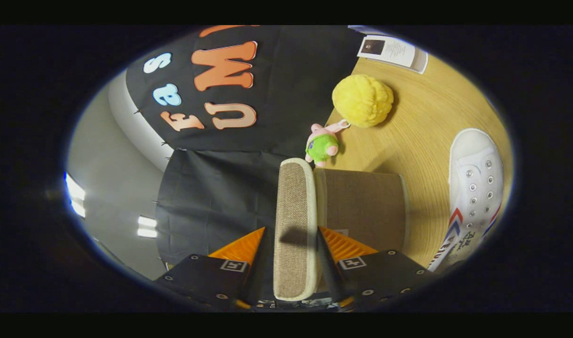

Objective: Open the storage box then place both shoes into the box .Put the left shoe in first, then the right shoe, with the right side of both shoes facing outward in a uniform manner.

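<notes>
Woven lid [294, 225] (endwise) between fingers [331, 263]

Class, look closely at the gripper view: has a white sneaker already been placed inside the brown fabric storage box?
No: the white lace-up sneaker lies on the wooden table beside the brown fabric storage box.

Box lid [294, 225] fills the tool's [290, 241] gap; shoe [474, 188] flanks the box [366, 206].

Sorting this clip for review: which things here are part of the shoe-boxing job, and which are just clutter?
Job: box lid, clamped between the gripper fingers; storage box; white shoe.
Clutter: yellow plush ball; small pink and green toy; printed sheet.
</notes>
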### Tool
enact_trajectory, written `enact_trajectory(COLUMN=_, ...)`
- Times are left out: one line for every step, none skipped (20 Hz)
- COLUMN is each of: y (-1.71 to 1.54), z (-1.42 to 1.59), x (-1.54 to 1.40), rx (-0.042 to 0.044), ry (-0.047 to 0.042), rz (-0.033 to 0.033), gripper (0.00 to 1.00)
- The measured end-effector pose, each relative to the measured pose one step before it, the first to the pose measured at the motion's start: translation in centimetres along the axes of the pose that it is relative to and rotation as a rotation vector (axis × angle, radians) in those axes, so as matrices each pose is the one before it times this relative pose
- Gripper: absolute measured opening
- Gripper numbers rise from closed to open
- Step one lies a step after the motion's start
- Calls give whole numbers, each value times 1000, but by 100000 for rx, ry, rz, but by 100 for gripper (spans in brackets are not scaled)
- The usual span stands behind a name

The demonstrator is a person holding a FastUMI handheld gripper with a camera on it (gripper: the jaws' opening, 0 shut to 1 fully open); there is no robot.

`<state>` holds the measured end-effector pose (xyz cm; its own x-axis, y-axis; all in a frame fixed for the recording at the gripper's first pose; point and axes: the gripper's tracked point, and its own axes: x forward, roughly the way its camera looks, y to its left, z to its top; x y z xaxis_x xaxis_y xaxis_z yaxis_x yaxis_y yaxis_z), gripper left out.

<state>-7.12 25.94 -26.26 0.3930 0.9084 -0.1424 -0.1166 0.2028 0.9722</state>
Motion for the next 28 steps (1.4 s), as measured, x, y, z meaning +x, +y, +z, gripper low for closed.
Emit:
enact_trajectory(y=166, z=-35, x=70, rx=-605, ry=-751, rz=-1002, gripper=38)
enact_trajectory(y=265, z=128, x=163, rx=-569, ry=-901, rz=-497, gripper=29)
enact_trajectory(y=415, z=229, x=-20, rx=-525, ry=-1711, rz=-774, gripper=21)
enact_trajectory(y=267, z=346, x=80, rx=-845, ry=-1930, rz=-1206, gripper=13)
enact_trajectory(y=66, z=113, x=27, rx=-1038, ry=-2096, rz=-2479, gripper=1)
enact_trajectory(y=516, z=-76, x=-1, rx=-364, ry=-369, rz=249, gripper=1)
enact_trajectory(y=789, z=-213, x=-2, rx=298, ry=-891, rz=878, gripper=1)
enact_trajectory(y=1045, z=-35, x=69, rx=-16, ry=-990, rz=1433, gripper=1)
enact_trajectory(y=1056, z=-103, x=-128, rx=-569, ry=-1092, rz=905, gripper=1)
enact_trajectory(y=914, z=-147, x=163, rx=-1201, ry=-744, rz=335, gripper=1)
enact_trajectory(y=709, z=-312, x=194, rx=-1633, ry=-653, rz=98, gripper=1)
enact_trajectory(y=996, z=-258, x=311, rx=-1894, ry=-592, rz=90, gripper=1)
enact_trajectory(y=618, z=-229, x=278, rx=-1451, ry=-376, rz=-63, gripper=1)
enact_trajectory(y=573, z=-256, x=272, rx=-1292, ry=-352, rz=152, gripper=1)
enact_trajectory(y=504, z=-323, x=364, rx=-1179, ry=-330, rz=216, gripper=1)
enact_trajectory(y=616, z=-423, x=159, rx=-710, ry=-89, rz=-10, gripper=1)
enact_trajectory(y=358, z=-249, x=367, rx=-656, ry=-380, rz=-12, gripper=1)
enact_trajectory(y=331, z=-6, x=325, rx=-480, ry=-776, rz=-37, gripper=1)
enact_trajectory(y=45, z=-316, x=126, rx=-293, ry=-831, rz=138, gripper=1)
enact_trajectory(y=182, z=-158, x=238, rx=-179, ry=-1038, rz=139, gripper=1)
enact_trajectory(y=581, z=-153, x=355, rx=-244, ry=-1019, rz=177, gripper=1)
enact_trajectory(y=565, z=-191, x=461, rx=-416, ry=-820, rz=1, gripper=1)
enact_trajectory(y=445, z=-252, x=264, rx=-416, ry=-727, rz=-155, gripper=1)
enact_trajectory(y=457, z=-224, x=396, rx=-680, ry=-643, rz=-104, gripper=1)
enact_trajectory(y=514, z=-343, x=326, rx=-983, ry=-479, rz=-239, gripper=2)
enact_trajectory(y=479, z=-235, x=486, rx=-1115, ry=-431, rz=-309, gripper=2)
enact_trajectory(y=662, z=-411, x=497, rx=-971, ry=-155, rz=-291, gripper=2)
enact_trajectory(y=690, z=-358, x=598, rx=-1021, ry=98, rz=26, gripper=3)
